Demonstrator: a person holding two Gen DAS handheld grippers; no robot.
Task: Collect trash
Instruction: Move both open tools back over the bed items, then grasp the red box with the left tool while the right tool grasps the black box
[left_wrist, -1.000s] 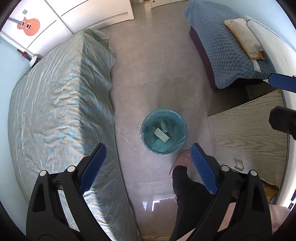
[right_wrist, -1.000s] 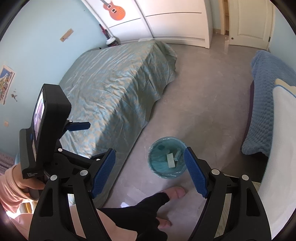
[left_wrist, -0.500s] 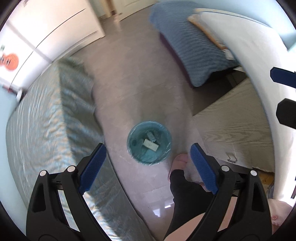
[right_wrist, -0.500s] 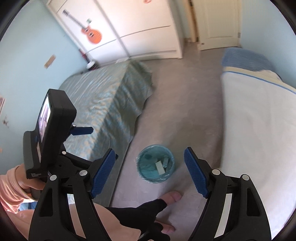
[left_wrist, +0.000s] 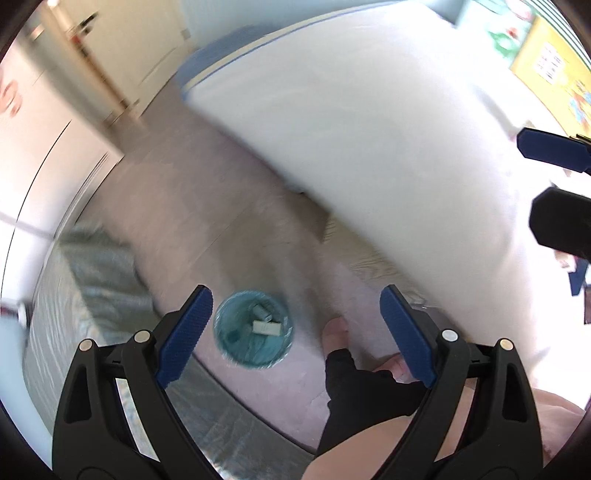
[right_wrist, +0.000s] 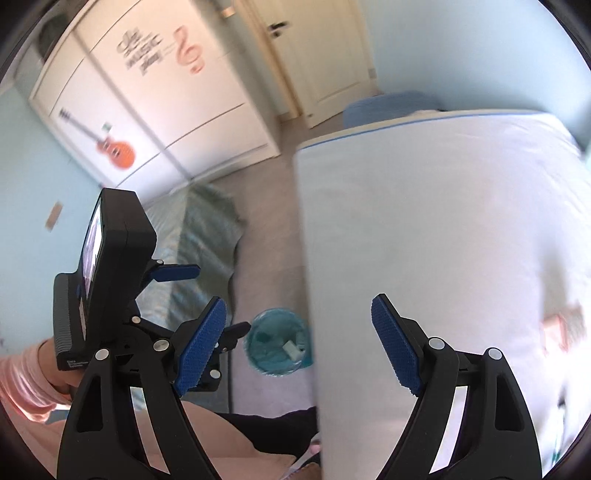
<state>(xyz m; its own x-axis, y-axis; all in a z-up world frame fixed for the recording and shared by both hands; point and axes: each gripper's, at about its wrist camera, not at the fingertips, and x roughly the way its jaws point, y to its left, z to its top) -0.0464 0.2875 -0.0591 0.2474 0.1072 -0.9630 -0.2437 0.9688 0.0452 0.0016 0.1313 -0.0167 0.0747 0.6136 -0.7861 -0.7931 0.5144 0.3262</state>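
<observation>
- Trash bin (left_wrist: 253, 329), left wrist view: round, teal-lined, on the floor (left_wrist: 207, 221) between the left gripper (left_wrist: 295, 332) fingertips, near the bottom of the picture, holding a white box and a few small scraps.
- Left jaws wide, nothing between the pads; judged free because the last piece already lies in the bin.
- Green-covered bed (left_wrist: 92, 295) to the left of the bin, white mattress (left_wrist: 369, 129) across the upper right, part of the right gripper (left_wrist: 554, 155) at the far right edge.
- Bare foot and black trouser leg (left_wrist: 354, 376) just beside the bin, fitting someone standing over it.
- Against the earlier frames: bin smaller and lower in the picture, view rolled and blurred, white mattress now filling far more of it; read as turning away toward the mattress to look for more trash.

- Trash bin (right_wrist: 279, 343), right wrist view: low and left of centre, partly cut off by the edge of the white mattress (right_wrist: 443, 240).
- Right gripper (right_wrist: 297, 343) jaws wide and empty, having just been opening a little further; nothing between them.
- Left gripper (right_wrist: 177, 273) and its screen unit at the left, held by a hand (right_wrist: 61, 373) in a pink sleeve.
- White wardrobe (right_wrist: 147, 103) with a guitar sticker behind, door beyond.
- Against the earlier frames: mattress spread over the whole right half, wardrobe lettering now in view, bin edged behind the mattress corner.
- No loose trash clear on the mattress; only a blurred pinkish patch at its right, too smeared to name.
</observation>
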